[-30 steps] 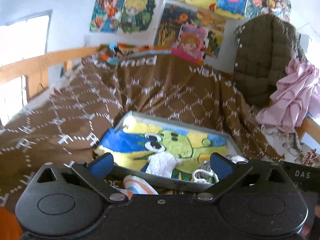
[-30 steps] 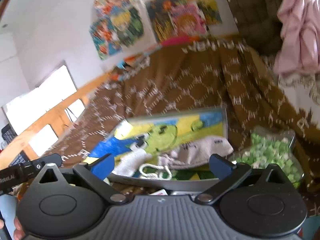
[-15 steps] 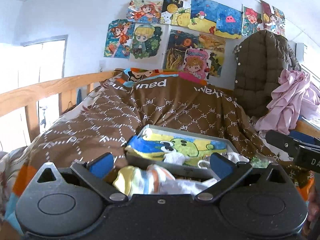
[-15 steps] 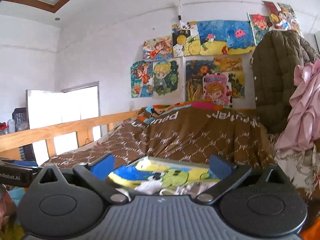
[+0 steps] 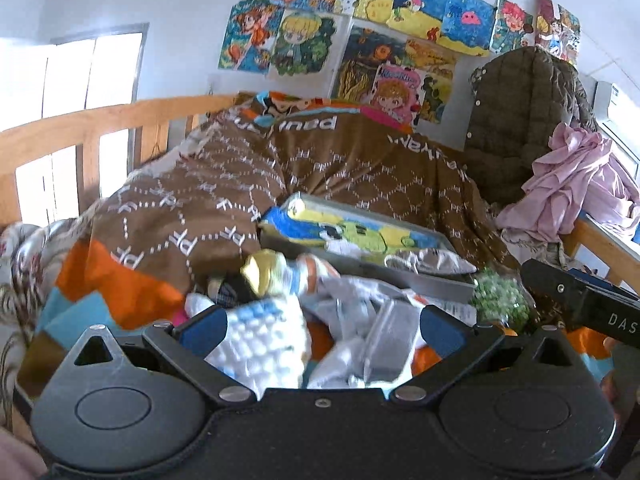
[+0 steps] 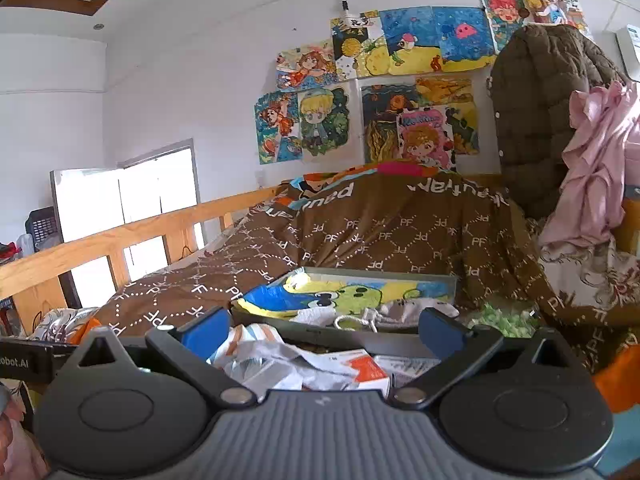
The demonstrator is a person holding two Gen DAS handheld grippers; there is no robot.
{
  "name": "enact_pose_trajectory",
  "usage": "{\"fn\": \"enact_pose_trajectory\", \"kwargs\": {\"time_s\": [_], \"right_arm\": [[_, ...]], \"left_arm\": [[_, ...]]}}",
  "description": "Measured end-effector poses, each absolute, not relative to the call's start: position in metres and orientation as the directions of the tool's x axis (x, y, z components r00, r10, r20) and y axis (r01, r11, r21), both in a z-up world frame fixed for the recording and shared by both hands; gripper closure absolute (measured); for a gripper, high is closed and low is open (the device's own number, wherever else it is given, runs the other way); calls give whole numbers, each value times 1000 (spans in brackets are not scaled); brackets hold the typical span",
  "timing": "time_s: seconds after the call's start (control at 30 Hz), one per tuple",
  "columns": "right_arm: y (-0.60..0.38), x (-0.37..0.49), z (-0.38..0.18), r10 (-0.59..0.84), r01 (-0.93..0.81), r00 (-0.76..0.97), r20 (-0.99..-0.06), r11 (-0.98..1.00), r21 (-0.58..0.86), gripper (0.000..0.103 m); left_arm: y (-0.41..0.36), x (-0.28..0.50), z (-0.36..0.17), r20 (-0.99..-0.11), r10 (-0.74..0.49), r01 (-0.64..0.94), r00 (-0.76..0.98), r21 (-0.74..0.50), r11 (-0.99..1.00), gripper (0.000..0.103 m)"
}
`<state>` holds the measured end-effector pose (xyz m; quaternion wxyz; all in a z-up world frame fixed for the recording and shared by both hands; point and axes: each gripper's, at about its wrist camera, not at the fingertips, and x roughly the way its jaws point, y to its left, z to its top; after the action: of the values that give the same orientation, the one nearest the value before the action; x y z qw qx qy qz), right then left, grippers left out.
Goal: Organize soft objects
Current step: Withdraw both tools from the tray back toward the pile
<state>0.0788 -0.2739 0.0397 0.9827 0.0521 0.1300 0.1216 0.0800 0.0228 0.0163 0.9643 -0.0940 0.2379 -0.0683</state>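
Both hand-held grippers, left (image 5: pixel 320 326) and right (image 6: pixel 326 330), stand spread apart over crumpled soft items (image 5: pixel 276 320) beside the grey tray (image 5: pixel 432 280) on the bed.

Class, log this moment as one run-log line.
left gripper: open, above sock pile | right gripper: open, empty | tray: on brown blanket, cloths inside

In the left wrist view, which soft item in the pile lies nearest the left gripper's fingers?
The white bobbly-knit piece, lying between the open fingers of the left gripper. The yellow-and-orange striped sock and the grey drawstring pouch lie farther off, nearer the tray.
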Motion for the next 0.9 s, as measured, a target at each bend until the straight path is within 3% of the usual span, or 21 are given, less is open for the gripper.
{"fn": "enact_pose_trajectory", "kwargs": {"time_s": [0.4, 0.9], "right_arm": [[-266, 62, 32, 225, -202, 925, -306, 974, 105, 0], [-263, 72, 25, 211, -184, 890, -403, 977, 105, 0]], "left_arm": [[18, 73, 0, -573, -199, 76, 795, -231, 970, 1], [10, 76, -9, -630, -202, 86, 750, -210, 974, 1]]}}
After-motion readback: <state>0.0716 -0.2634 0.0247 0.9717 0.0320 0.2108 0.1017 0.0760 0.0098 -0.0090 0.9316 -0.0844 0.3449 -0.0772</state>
